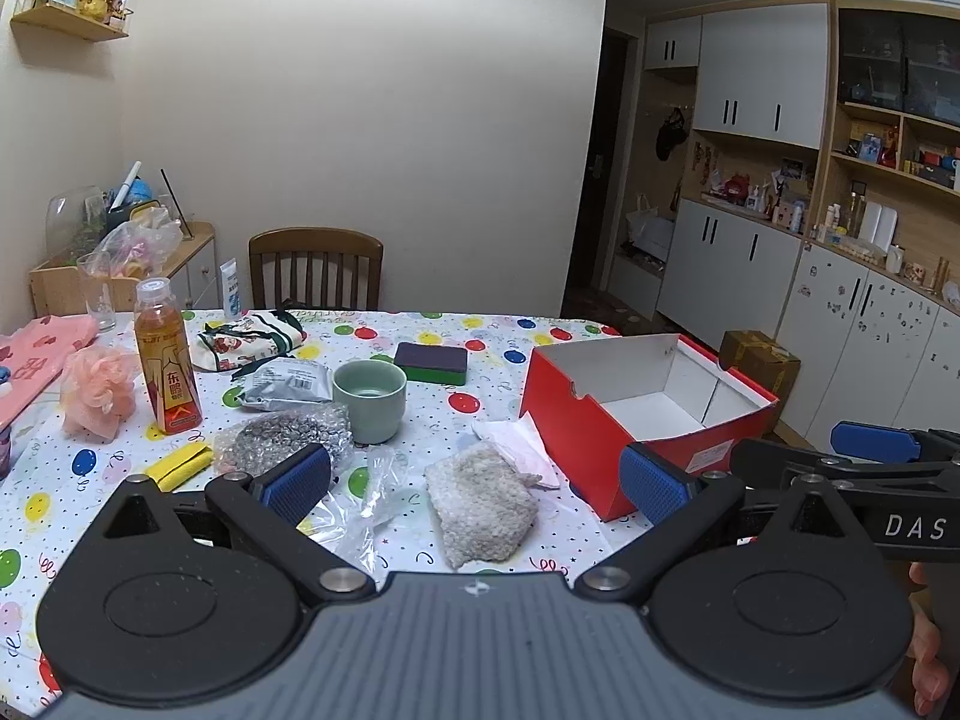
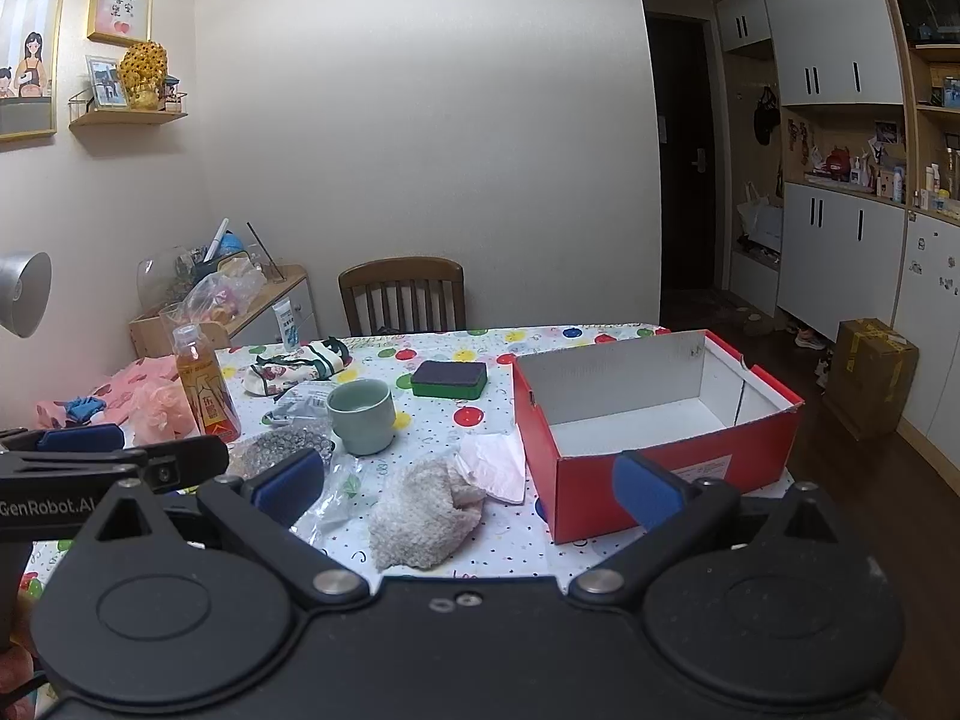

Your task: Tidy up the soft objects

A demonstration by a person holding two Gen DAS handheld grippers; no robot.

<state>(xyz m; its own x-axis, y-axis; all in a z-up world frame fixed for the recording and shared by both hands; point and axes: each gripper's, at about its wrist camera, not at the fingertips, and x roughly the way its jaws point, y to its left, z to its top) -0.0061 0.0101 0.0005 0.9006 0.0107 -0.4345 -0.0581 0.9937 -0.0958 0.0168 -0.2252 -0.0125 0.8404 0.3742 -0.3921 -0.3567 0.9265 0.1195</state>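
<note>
Both my tongs hang spread wide and empty above the near table edge, the left gripper point(image 1: 474, 483) and right gripper point(image 2: 468, 486) each framing the fuzzy beige cloth point(image 1: 480, 504) lying crumpled on the balloon-print tablecloth point(image 1: 420, 324). Just right of it I see the open red box point(image 2: 654, 414), then the green cup point(image 1: 369, 399), the green sponge point(image 2: 449, 379) and the peach bath pouf point(image 1: 96, 390) at far left.
</note>
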